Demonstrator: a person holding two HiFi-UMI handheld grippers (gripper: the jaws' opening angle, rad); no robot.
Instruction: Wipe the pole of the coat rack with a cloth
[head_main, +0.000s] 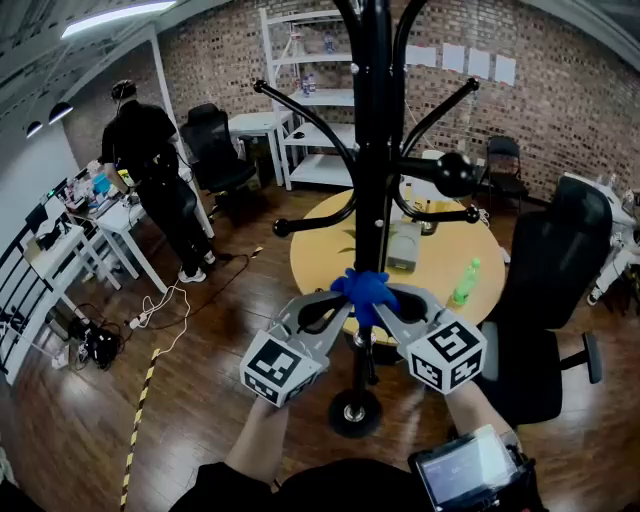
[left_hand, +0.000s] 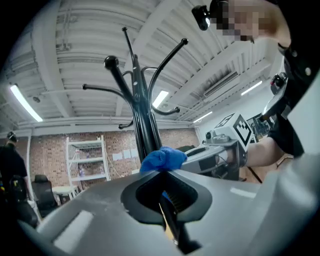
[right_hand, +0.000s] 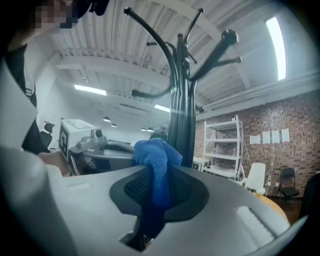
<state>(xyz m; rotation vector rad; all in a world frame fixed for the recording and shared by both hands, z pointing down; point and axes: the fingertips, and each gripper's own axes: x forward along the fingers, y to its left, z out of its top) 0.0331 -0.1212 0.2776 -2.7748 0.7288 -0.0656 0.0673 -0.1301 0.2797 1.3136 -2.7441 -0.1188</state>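
Both left tool and right tool pinch cloth at pole; table close behind.

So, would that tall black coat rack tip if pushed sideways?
Probably somewhat tippy: the tall black coat rack stands on a small round base with hooks branching high up. The blue cloth, pinched in the left gripper and right gripper jaws, looks soft, likely cushioning pushes.
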